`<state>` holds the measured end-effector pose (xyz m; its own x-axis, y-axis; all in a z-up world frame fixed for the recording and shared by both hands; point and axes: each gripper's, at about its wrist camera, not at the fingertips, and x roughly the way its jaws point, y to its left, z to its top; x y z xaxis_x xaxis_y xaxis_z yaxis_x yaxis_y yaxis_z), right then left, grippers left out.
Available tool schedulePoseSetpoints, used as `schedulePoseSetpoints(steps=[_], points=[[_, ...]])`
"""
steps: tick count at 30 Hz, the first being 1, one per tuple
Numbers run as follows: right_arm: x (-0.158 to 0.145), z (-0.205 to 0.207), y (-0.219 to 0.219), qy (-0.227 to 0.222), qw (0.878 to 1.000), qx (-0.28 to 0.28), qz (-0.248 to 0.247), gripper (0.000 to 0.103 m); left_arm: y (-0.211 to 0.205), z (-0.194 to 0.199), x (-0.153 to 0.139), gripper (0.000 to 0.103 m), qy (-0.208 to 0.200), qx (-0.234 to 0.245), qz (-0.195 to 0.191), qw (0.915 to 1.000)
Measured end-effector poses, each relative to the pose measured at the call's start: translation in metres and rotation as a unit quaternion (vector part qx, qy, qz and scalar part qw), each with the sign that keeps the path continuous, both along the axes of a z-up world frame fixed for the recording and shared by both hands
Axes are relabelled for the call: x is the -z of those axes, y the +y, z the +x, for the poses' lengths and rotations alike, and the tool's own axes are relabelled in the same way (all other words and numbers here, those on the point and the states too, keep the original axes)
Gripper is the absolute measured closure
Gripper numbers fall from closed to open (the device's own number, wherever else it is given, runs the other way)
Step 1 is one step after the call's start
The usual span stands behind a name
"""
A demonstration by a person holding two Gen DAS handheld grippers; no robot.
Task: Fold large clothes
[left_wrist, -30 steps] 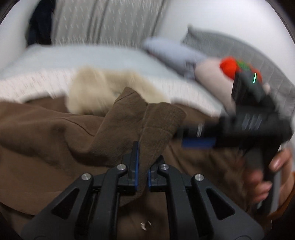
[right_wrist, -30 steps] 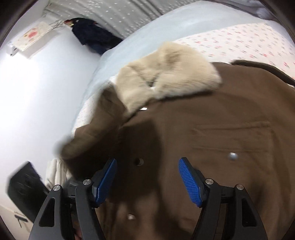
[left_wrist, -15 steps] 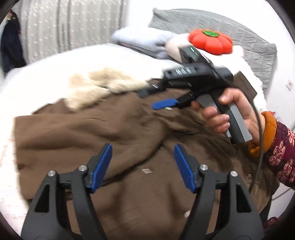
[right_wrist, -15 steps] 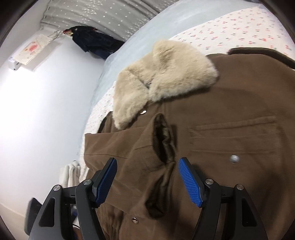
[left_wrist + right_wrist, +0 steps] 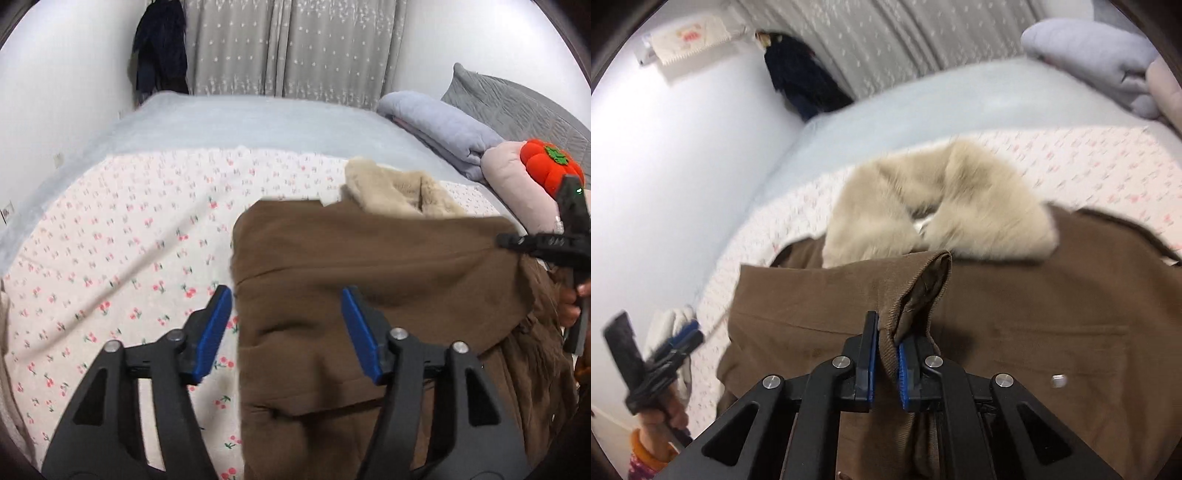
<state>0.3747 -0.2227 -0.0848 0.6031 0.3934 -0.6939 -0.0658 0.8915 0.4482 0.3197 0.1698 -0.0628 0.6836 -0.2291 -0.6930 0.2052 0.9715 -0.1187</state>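
Coat (image 5: 369, 266), brown with a pale fur collar (image 5: 938, 210), lies on a floral-sheeted bed (image 5: 122, 229) as a person folds it. The right tongs (image 5: 884, 363) are clamped on the sleeve cuff (image 5: 916, 291), drawn across the coat's front. The left tongs (image 5: 286, 328) hover spread apart over the coat's folded edge, gripping nothing. Judged from here, the sleeve should be laid flat and straight across the chest, kept taut so it does not bunch, before the cuff is let go. Only the right wrist view shows the pinch on the cuff and a snap button (image 5: 1058, 380); only the left shows the orange pumpkin cushion (image 5: 550, 166) and the bare sheet beside the coat.
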Motion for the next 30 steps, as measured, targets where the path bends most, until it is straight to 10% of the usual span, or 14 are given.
schedulePoseSetpoints(steps=[6,13,19,26,30], points=[[0.044,0.016,-0.024,0.096,0.995,0.030,-0.016,0.080,-0.020,0.009,0.070,0.062,0.113,0.033,0.077,0.9900],[0.042,-0.004,-0.039,0.090,0.996,0.009,0.009,0.053,-0.012,0.021,0.046,0.057,0.097,0.042,0.054,0.9929],[0.031,-0.026,-0.029,0.069,0.998,-0.016,0.007,0.053,-0.007,0.047,0.023,0.052,0.058,0.007,0.014,0.9982],[0.047,-0.040,0.005,0.082,0.988,-0.051,-0.121,0.053,-0.047,0.081,0.062,0.045,0.088,-0.032,0.188,0.9776],[0.062,-0.043,0.008,0.096,0.984,-0.056,-0.139,0.053,-0.058,0.078,0.068,0.044,0.082,-0.051,0.218,0.9711]])
